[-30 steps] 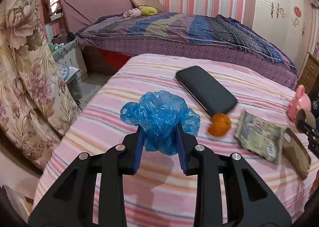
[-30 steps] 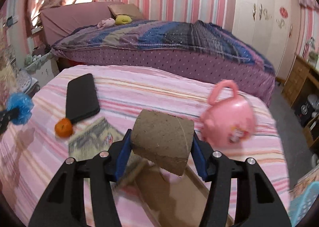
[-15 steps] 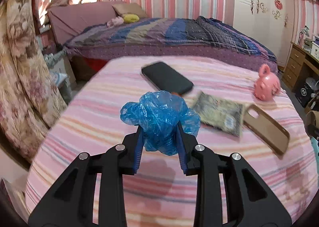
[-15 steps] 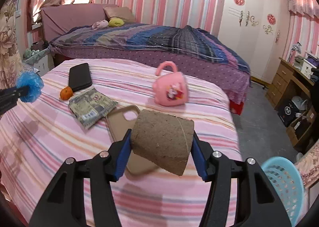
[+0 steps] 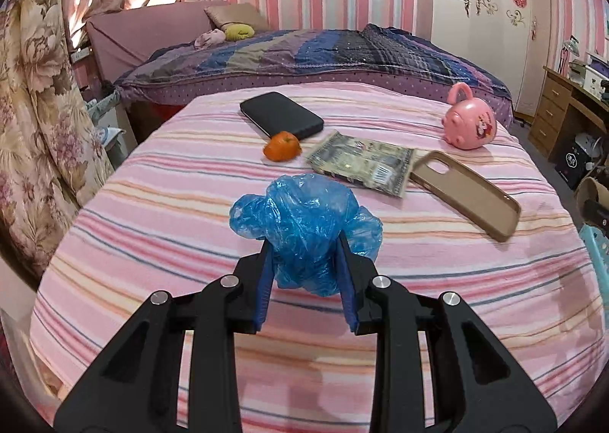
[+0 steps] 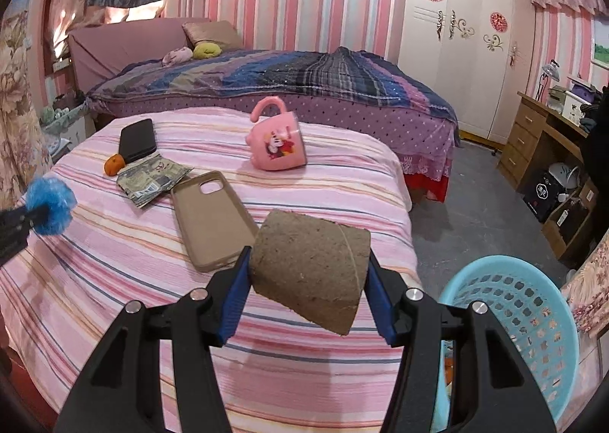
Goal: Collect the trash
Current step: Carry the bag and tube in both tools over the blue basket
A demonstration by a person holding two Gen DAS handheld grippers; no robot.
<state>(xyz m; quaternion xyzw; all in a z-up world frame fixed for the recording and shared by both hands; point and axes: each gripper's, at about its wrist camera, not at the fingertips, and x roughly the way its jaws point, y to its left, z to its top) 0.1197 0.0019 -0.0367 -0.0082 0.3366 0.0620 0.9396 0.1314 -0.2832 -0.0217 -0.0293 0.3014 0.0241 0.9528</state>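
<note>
My left gripper (image 5: 306, 273) is shut on a crumpled blue plastic bag (image 5: 304, 227) and holds it above the pink striped bed (image 5: 152, 235). It also shows in the right wrist view (image 6: 51, 204) at the left edge. My right gripper (image 6: 308, 277) is shut on a brown cardboard tube (image 6: 310, 265), near the bed's right edge, left of a light blue basket (image 6: 510, 322) on the floor. A crumpled printed wrapper (image 5: 361, 162) and an orange peel (image 5: 282, 146) lie on the bed.
On the bed lie a black phone (image 5: 281, 119), a tan phone case (image 5: 466, 193) and a pink mug (image 6: 276, 143). A second bed (image 6: 266, 82) stands behind. A wooden desk (image 6: 548, 143) is at the right, a floral curtain (image 5: 34, 109) at the left.
Both grippers have pulled back and turned right with their loads. The blue basket has come fully into the right wrist view, and more of the bed shows.
</note>
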